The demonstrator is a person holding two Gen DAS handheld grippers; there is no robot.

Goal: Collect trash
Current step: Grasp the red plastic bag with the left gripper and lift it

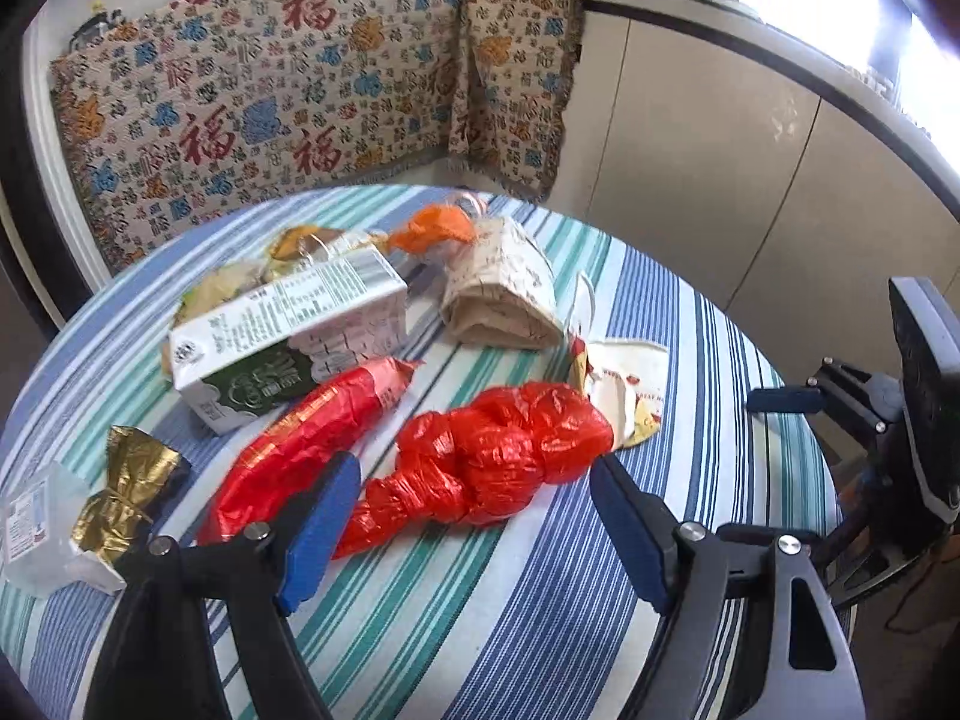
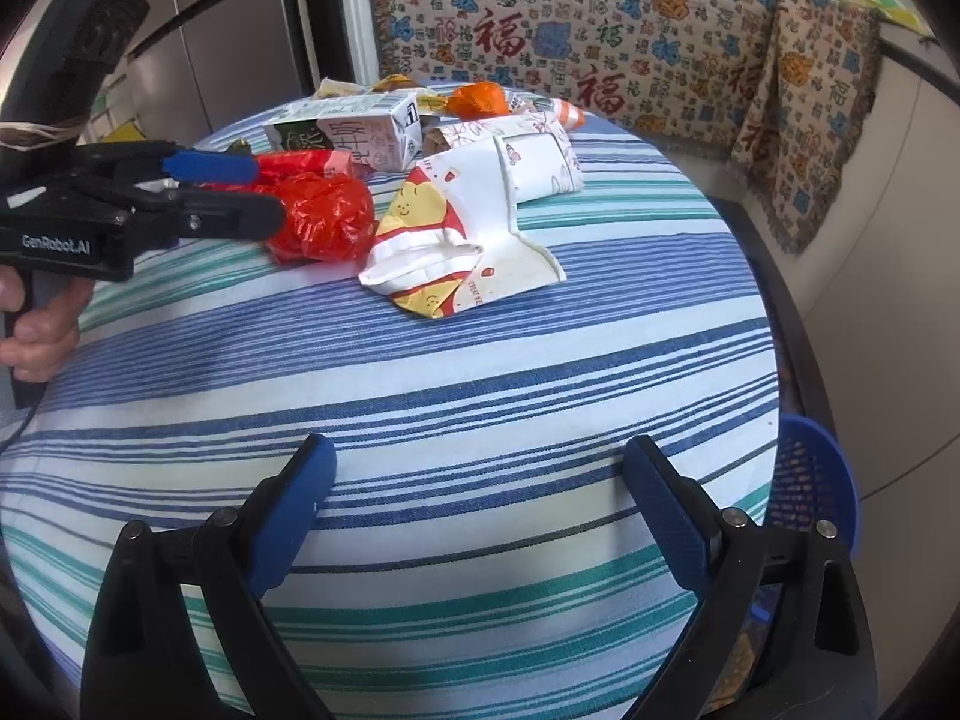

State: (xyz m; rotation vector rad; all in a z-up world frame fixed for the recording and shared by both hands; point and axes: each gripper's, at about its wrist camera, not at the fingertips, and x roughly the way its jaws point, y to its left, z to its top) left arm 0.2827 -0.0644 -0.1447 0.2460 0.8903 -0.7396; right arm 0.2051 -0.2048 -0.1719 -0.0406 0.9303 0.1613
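Knotted red plastic bag (image 1: 498, 456) near the middle of the round striped table (image 2: 420, 372), crumpled and lying long-wise, pointing away from the left gripper (image 1: 474, 468). Jaws of that gripper spread wide and released, one to each side of the bag's near end, tilted down at it; no pad seen pressing yet. Probably lined up this way so as to close across the bag's narrow twisted part rather than its fat end.

Just beside on the left, touching or nearly so, a red foil wrapper (image 1: 312, 432), partly under the left finger: some risk of pinching both at once. Behind these a milk carton (image 1: 288, 336) on its side, a rolled paper bag (image 1: 504, 300) and an orange scrap (image 1: 435, 225). To the right of the bag, a flattened cartoon-printed paper box (image 2: 468, 228). At the far left rim, a gold wrapper (image 1: 126, 480) and a clear plastic pouch (image 1: 36, 528), close to the edge.

Right gripper (image 2: 480, 447) also wide and empty, held over bare cloth on the near side, well apart from the litter, presumably waiting its turn and keeping out of the way.

Plenty of bare striped cloth in front for lifting clear. Blue mesh basket (image 2: 810, 480) low beside the table's right edge, likely the drop point; the way there open along the near rim
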